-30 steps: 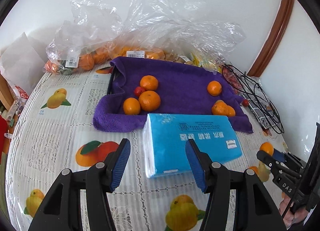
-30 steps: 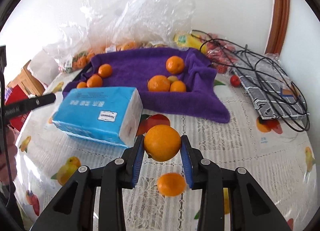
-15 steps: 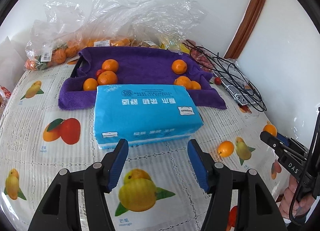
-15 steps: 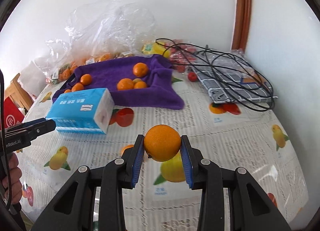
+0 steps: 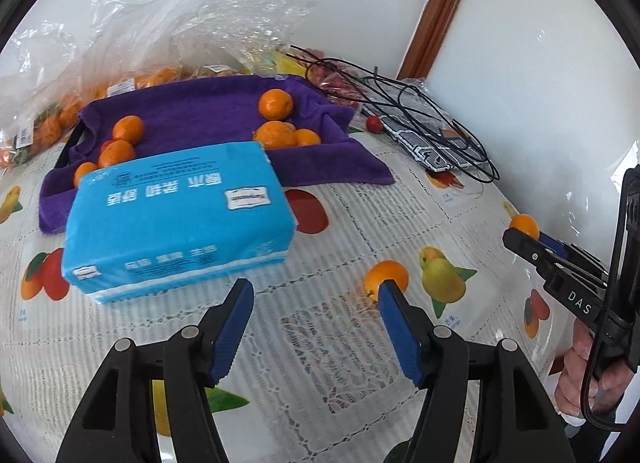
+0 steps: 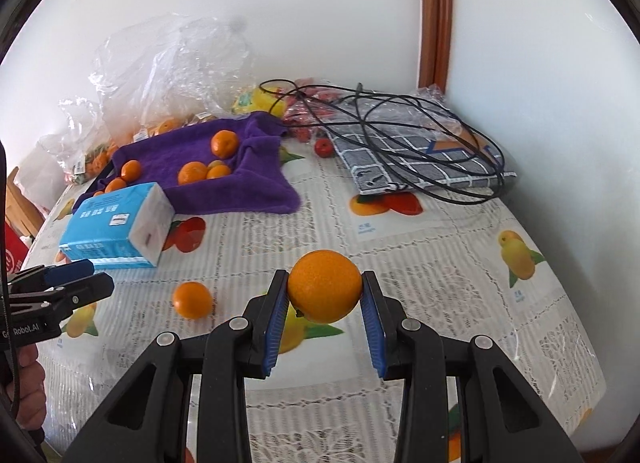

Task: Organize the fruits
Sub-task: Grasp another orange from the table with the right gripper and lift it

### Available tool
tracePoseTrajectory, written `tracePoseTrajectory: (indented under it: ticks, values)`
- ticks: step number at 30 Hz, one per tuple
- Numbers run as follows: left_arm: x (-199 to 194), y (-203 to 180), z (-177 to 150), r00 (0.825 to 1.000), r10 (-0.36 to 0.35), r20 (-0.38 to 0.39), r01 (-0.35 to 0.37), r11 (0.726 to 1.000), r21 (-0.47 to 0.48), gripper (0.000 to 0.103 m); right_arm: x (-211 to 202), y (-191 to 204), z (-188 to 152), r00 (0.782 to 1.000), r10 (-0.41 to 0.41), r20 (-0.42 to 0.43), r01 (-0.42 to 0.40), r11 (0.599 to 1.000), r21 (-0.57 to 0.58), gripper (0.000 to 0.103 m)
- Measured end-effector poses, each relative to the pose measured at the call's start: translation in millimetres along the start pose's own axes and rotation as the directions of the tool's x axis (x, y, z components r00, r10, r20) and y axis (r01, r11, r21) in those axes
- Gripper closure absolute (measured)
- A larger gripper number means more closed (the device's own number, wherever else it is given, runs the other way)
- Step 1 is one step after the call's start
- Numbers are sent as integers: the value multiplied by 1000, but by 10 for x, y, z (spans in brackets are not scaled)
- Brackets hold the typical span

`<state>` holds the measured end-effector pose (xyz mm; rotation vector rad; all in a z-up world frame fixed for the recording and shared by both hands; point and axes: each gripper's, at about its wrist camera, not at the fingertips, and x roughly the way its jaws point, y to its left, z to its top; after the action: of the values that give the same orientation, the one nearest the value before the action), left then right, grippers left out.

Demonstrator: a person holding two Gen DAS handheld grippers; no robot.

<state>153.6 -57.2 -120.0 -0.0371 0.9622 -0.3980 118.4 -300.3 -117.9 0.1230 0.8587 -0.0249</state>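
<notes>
1. At the bottom centre of the right wrist view, the right claw (image 6: 325, 295) is clenched on an orange (image 6: 325, 286), holding it above the tabletop (image 6: 420, 247) with a blue pad against each side of the fruit.
2. Lower left of that orange, a loose mandarin (image 6: 192, 299) lies on the fruit-printed cloth, apart from everything else.
3. At the bottom of the left wrist view, the left claw (image 5: 314, 323) is released, its blue pads spread wide and nothing between them.
4. The same mandarin (image 5: 386, 278) shows just beyond the tip of the left claw's right-hand finger, partly hidden by it; I cannot tell if they touch.
5. In the upper left of the left wrist view, a purple towel (image 5: 208, 111) carries several mandarins: three (image 5: 127, 128) on its left part and a cluster (image 5: 276, 133) on its right part, with one more (image 5: 275, 104) behind.
6. A blue tissue pack (image 5: 180, 215) lies at the towel's near edge, overlapping it in this view.
7. Clear plastic bags (image 5: 160, 23) holding more oranges stand behind the towel, against the wall.
8. In the upper right of the right wrist view, a black cable (image 6: 400, 131) coils over a checked packet (image 6: 412, 151), with a small red fruit (image 6: 323, 147) beside it.
</notes>
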Motion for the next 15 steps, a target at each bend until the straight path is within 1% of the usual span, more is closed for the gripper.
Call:
tracePoseTrajectory:
  ticks: [7,13,14,15]
  values:
    - [303,-317,7,998,-50,-46,52,997,57,42,-11,-269,-87,999,-38,-7,38,999,28,67]
    - [519,-508,-21,996,-46,-82,54,994,97,42,64,-398,-169,998,-41,-38,42,998,50,67]
    - [547,-524,-21,996,-35,-83,43,994,102,44,80,-407,-181,998,-39,-44,41,998,51,67]
    - [580,-538,-26,996,-20,-87,29,994,105,49,94,-410,-190,998,-37,-48,40,998,51,67]
